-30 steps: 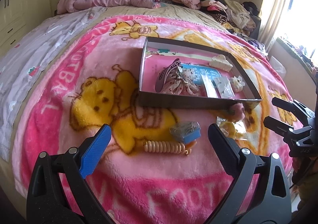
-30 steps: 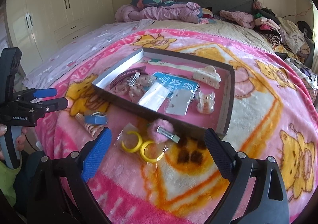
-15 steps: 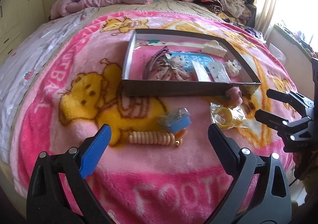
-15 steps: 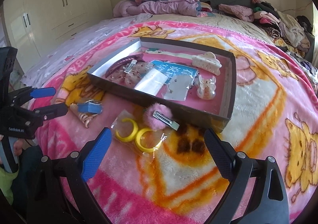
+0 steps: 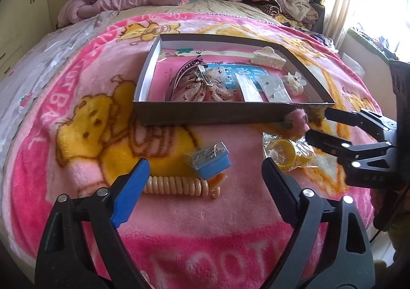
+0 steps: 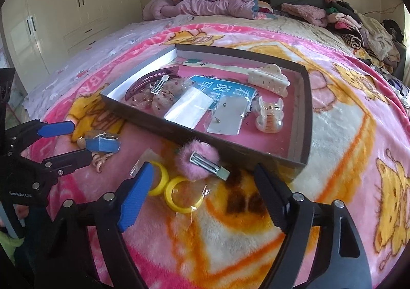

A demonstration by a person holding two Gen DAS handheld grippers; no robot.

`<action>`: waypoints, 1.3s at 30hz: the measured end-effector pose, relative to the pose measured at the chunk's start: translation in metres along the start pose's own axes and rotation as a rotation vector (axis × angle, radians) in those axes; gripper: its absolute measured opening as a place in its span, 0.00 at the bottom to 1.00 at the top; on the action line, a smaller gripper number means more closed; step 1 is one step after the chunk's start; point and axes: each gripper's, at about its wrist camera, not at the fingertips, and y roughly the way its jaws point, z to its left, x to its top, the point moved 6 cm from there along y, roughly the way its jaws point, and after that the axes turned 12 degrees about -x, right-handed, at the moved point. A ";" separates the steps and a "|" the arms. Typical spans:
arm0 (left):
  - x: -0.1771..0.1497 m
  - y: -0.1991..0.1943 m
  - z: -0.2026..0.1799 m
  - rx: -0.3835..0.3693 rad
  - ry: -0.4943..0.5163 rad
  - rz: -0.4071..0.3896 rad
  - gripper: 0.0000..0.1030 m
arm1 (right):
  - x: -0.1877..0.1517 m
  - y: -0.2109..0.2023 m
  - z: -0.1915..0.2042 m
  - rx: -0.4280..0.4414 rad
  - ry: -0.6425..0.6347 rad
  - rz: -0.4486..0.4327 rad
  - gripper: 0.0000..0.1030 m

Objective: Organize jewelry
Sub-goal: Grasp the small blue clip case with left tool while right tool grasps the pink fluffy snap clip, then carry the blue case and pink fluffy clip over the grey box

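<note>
I have both claws spread wide and empty above the pink cartoon fleece blanket [image 6: 346, 135]. My left gripper [image 5: 202, 181] frames the small blue-based clear box [image 5: 210, 158] and the coiled peach hair tie [image 5: 176, 183] touching it. My right gripper [image 6: 202, 184] frames the fluffy pink pom-pom clip [image 6: 198, 161] and bagged yellow hoops [image 6: 176, 190], just outside the near wall of the shallow grey cardboard tray [image 6: 306, 114]. I judge I'm mid-approach; next, descend, pinch one item, lift it over that wall.

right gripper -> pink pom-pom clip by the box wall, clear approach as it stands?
Probably yes. The right gripper is open and empty, the pink pom-pom clip lies just ahead between its fingers, outside the box. Only the bagged yellow hoops crowd it underneath.
</note>
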 end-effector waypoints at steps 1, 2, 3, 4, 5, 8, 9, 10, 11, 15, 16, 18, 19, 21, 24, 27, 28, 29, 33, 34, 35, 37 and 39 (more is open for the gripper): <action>0.000 0.001 0.000 -0.002 0.000 -0.003 0.75 | 0.001 0.002 0.001 0.001 -0.001 0.001 0.71; 0.001 0.001 0.000 -0.004 0.000 -0.004 0.74 | 0.001 0.005 0.002 0.001 -0.002 0.004 0.70; 0.001 0.002 0.000 -0.005 0.001 -0.004 0.73 | 0.001 0.008 0.003 -0.001 -0.003 0.007 0.68; 0.001 0.003 0.000 -0.006 0.002 -0.005 0.73 | 0.001 0.011 0.004 -0.004 -0.002 0.011 0.65; 0.001 0.005 0.000 -0.005 0.002 -0.007 0.71 | 0.001 0.014 0.004 -0.003 0.001 0.015 0.63; 0.002 0.008 0.002 -0.007 -0.007 -0.007 0.69 | 0.001 0.022 0.005 0.000 0.008 0.032 0.56; 0.003 0.010 0.003 -0.007 -0.009 -0.006 0.69 | 0.000 0.025 0.006 0.003 0.008 0.037 0.50; 0.003 0.011 0.004 -0.007 -0.011 -0.005 0.69 | 0.000 0.027 0.007 0.001 0.004 0.039 0.46; 0.003 0.013 0.004 -0.007 -0.011 -0.003 0.68 | -0.001 0.028 0.007 0.000 0.004 0.041 0.45; 0.002 0.020 0.006 0.000 -0.016 0.008 0.63 | -0.001 0.028 0.006 0.013 0.004 0.035 0.37; 0.001 0.023 0.007 0.003 -0.018 0.014 0.61 | -0.001 0.028 0.006 0.017 0.003 0.035 0.36; 0.000 0.026 0.009 0.003 -0.028 0.023 0.52 | -0.001 0.025 0.007 0.022 0.001 0.032 0.32; 0.000 0.028 0.011 0.002 -0.036 0.026 0.51 | -0.001 0.025 0.006 0.023 0.002 0.031 0.32; -0.002 0.030 0.014 0.002 -0.049 0.032 0.44 | -0.001 0.023 0.005 0.025 0.006 0.030 0.32; -0.002 0.030 0.014 -0.017 -0.060 0.030 0.31 | -0.002 0.020 0.003 0.024 0.008 0.027 0.32; -0.002 0.027 0.011 -0.004 -0.042 0.024 0.31 | -0.002 0.015 0.002 0.022 0.007 0.022 0.32; -0.003 0.026 0.010 -0.007 -0.043 0.025 0.31 | -0.001 0.014 0.002 0.022 0.006 0.019 0.32; -0.002 0.025 0.010 -0.007 -0.043 0.024 0.31 | -0.001 0.012 0.001 0.023 0.004 0.017 0.32; 0.001 0.016 0.008 -0.011 -0.041 0.003 0.31 | 0.000 0.003 0.002 0.029 -0.002 0.007 0.32; 0.002 0.015 0.008 -0.013 -0.040 -0.001 0.31 | 0.000 0.000 0.002 0.031 -0.006 0.004 0.32; 0.005 0.011 0.006 -0.017 -0.039 -0.010 0.31 | 0.001 -0.003 0.003 0.033 -0.009 -0.001 0.32; 0.011 0.003 0.002 -0.025 -0.029 -0.033 0.31 | 0.003 -0.009 0.004 0.036 -0.012 -0.011 0.32; 0.017 -0.001 0.000 -0.031 -0.021 -0.047 0.31 | 0.006 -0.016 0.004 0.039 -0.011 -0.025 0.32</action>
